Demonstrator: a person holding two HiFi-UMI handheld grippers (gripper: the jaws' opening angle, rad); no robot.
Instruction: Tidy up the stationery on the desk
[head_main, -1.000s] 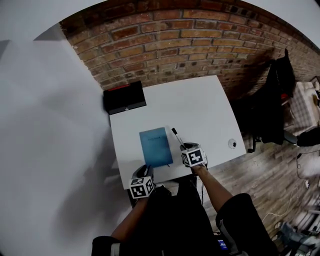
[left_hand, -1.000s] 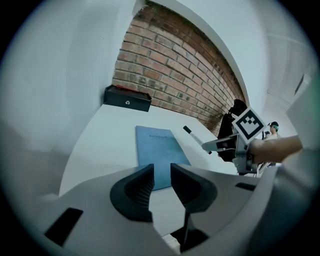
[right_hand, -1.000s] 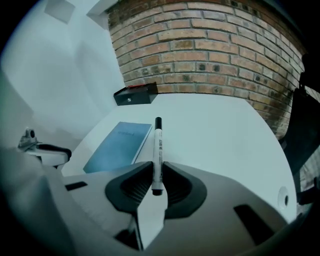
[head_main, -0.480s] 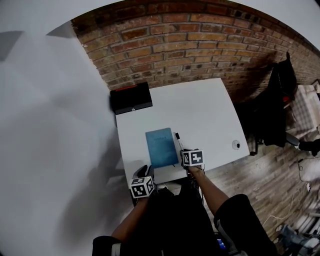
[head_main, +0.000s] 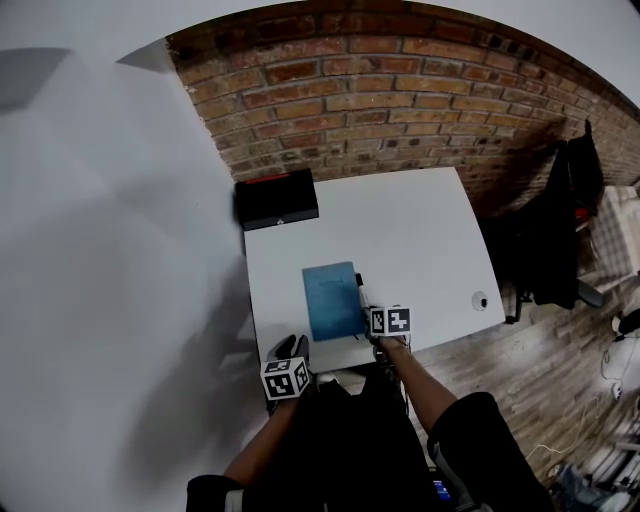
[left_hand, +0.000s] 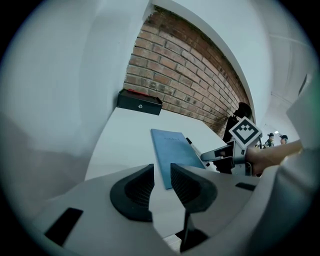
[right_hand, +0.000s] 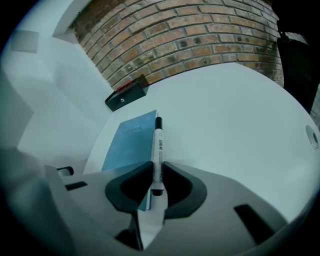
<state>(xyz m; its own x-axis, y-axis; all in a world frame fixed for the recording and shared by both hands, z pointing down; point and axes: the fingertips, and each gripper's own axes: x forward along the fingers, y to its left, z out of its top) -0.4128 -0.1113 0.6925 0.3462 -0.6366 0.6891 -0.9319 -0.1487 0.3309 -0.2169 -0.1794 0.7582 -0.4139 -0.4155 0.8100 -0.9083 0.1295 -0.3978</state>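
Observation:
A blue notebook (head_main: 332, 300) (right_hand: 131, 140) (left_hand: 173, 154) lies flat on the white desk (head_main: 420, 240) near its front edge. A white marker with a black cap (right_hand: 157, 150) (head_main: 361, 290) lies along the notebook's right side, and my right gripper (right_hand: 157, 187) (head_main: 386, 322) is shut on its rear end. My left gripper (left_hand: 161, 182) (head_main: 287, 375) hangs off the desk's front left corner, its jaws slightly apart with nothing between them.
A black box with a red strip (head_main: 276, 199) (left_hand: 139, 101) (right_hand: 126, 95) stands at the desk's back left corner against the brick wall. A small round white object (head_main: 481, 300) sits near the right edge. A dark chair (head_main: 560, 230) is to the right.
The head view has shifted, so the desk sits further right in the picture. My right gripper has closed in on the marker's rear end beside the notebook. The left gripper has stayed in place.

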